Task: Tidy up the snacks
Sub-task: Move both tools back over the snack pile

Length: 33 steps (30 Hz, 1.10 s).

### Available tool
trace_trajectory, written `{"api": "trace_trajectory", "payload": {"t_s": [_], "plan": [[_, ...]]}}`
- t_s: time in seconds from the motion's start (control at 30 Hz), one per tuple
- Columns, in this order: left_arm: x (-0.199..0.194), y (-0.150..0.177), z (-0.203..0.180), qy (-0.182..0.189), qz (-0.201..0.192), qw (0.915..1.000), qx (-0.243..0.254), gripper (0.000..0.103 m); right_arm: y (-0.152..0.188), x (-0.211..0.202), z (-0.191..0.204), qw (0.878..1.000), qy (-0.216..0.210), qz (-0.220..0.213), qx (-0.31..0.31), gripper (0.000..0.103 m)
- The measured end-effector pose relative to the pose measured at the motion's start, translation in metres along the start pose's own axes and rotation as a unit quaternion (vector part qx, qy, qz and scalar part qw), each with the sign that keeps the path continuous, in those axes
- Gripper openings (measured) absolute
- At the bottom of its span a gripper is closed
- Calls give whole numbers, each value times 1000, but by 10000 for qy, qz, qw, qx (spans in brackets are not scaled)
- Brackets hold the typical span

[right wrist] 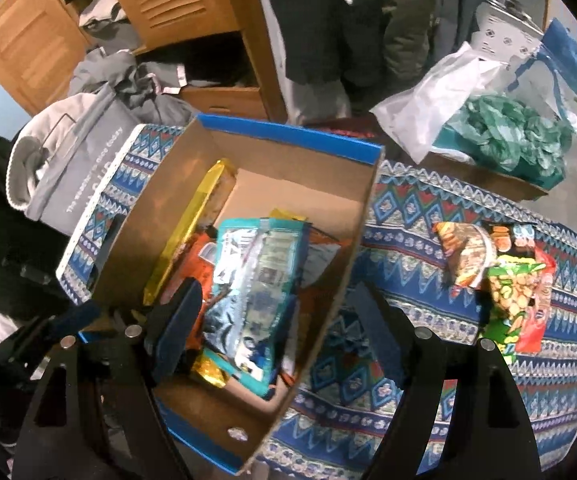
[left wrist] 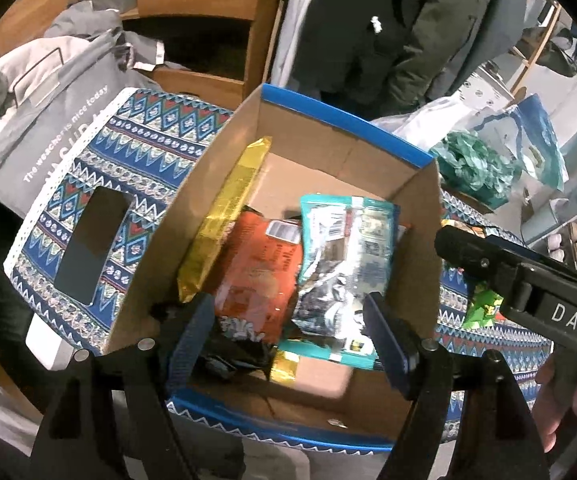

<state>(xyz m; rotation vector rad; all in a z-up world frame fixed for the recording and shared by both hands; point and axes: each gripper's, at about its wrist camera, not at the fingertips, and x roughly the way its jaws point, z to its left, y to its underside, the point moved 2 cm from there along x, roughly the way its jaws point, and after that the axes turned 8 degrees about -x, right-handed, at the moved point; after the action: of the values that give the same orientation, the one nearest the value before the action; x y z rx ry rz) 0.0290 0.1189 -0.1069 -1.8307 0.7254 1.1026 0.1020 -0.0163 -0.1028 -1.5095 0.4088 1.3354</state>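
Note:
A cardboard box (left wrist: 328, 152) with a blue rim stands on a patterned cloth. Inside it lie a gold packet (left wrist: 224, 216), an orange packet (left wrist: 260, 272) and a teal and silver packet (left wrist: 348, 256). My left gripper (left wrist: 288, 332) hangs open just above these packets, its pads apart from them. My right gripper (right wrist: 276, 320) is open too and straddles the box's right wall (right wrist: 328, 280), one finger over the teal packet (right wrist: 256, 280), the other outside the box. Several loose snack packets (right wrist: 500, 280) lie on the cloth to the right.
A dark phone (left wrist: 88, 248) lies on the cloth (right wrist: 428, 208) left of the box. A grey bag (left wrist: 48, 120) slumps at the far left. Plastic bags (right wrist: 508, 128) sit at the back right, and a wooden cabinet (right wrist: 168, 0) and a standing person are behind.

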Motion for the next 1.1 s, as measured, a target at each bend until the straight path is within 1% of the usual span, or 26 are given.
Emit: {"api": "trace_trajectory", "payload": {"t_s": [0.4,0.73,1.1], "plan": [[-3,9,-38,116,11,9994,327,78,18,-22,-44,9993,247,-122,237,79],[-1,22,-77,61,7,9974,724,78,45,-38,-83,9980,502,-136,354,79],[2,40,-119,-26,43,9932,1167,78,76,-48,-126,9958,678,-78,613,79]]}}
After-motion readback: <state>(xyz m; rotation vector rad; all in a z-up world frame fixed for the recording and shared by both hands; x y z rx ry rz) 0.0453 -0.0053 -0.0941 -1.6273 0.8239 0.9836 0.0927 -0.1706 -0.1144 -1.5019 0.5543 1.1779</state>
